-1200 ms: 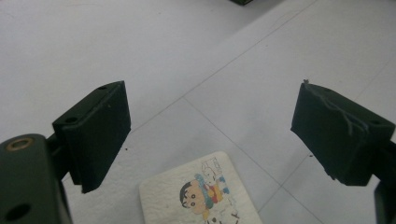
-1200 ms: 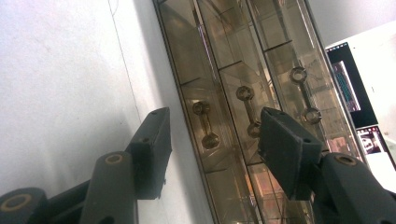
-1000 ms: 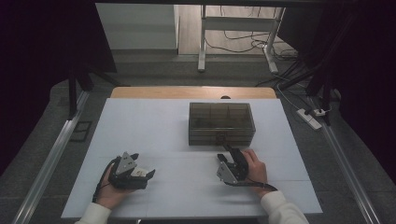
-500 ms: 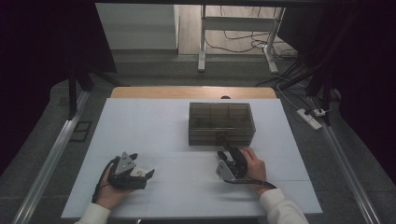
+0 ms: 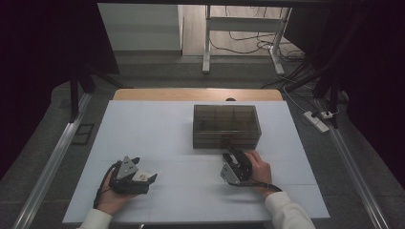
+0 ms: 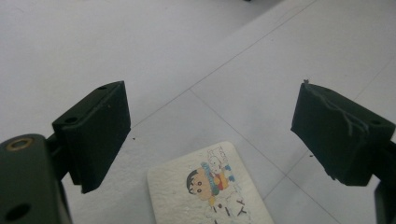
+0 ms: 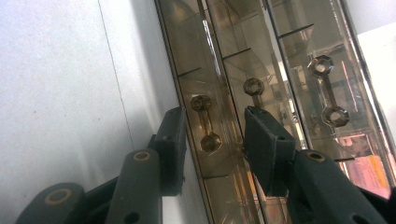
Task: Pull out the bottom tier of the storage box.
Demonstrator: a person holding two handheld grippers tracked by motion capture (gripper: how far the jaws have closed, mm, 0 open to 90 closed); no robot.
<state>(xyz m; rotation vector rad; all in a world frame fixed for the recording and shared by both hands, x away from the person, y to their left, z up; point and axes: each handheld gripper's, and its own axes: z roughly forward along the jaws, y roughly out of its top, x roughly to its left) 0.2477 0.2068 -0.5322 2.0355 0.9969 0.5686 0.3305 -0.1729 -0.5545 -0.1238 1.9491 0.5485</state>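
Since the earlier frame the right gripper (image 5: pixel 228 145) has edged slightly toward the box, and its jaws have just been closing; the left gripper (image 5: pixel 145 177) has not shifted.

White table (image 5: pixel 157 129): occupies the centre of the high view, with a wooden edge along its far side.

Smoky transparent box (image 5: pixel 227 126): sits on the table right of centre, toward the far half. Internal dividers split it into compartments. In the right gripper view its near wall (image 7: pixel 219 140) runs upward through the frame, with small dumbbell-shaped latches (image 7: pixel 205 122) visible on it.

Right gripper: held in the person's right hand (image 5: pixel 258 168), nose at the near face of the box. Its jaws stand partly open on either side of one latch on that wall. The pads (image 7: pixel 173 140) are close to the latch; whether they press on it cannot be told.

Left gripper: held in the person's left hand (image 5: pixel 111 198) near the table's front left, well apart from the box. Its jaws stand wide open and grip nothing.

Small white card (image 6: pixel 210 186): printed with a cartoon figure, lies flat on the table below and between the left jaws, clear of both pads.
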